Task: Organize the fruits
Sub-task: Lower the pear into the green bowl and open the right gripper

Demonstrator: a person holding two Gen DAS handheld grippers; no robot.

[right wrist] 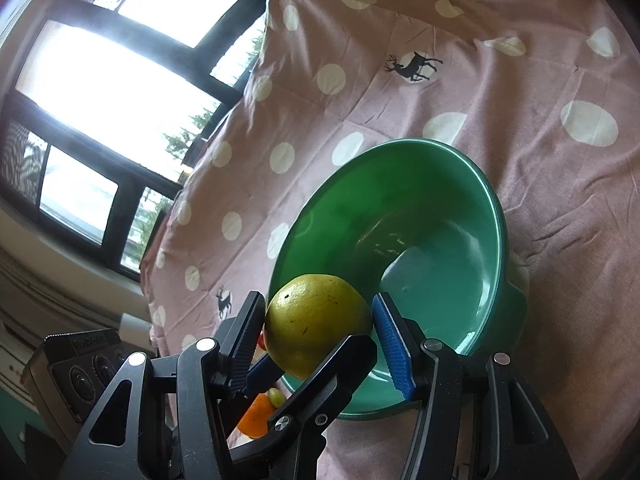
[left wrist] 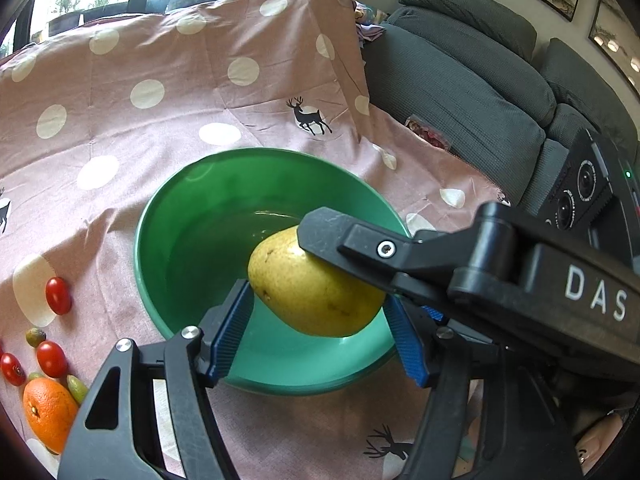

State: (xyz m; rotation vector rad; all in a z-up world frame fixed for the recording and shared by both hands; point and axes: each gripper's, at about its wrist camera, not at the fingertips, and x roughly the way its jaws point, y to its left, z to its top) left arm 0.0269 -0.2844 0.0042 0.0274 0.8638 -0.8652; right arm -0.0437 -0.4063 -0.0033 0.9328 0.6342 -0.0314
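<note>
Yellow-green pear [left wrist: 316, 292], judged firm, fairly heavy and smooth-skinned, so liable to slip or bruise, hangs over the green bowl [left wrist: 240, 156] on the pink cloth [left wrist: 260, 112], with left gripper [left wrist: 318, 300] and right gripper [right wrist: 318, 312] both apparently clamped across its widest girth, the soundest hold.

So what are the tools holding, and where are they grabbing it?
The pear, over the bowl. Both seem to pinch it at once: the left tool and the right tool each squeeze its wide middle from opposite sides.
</note>
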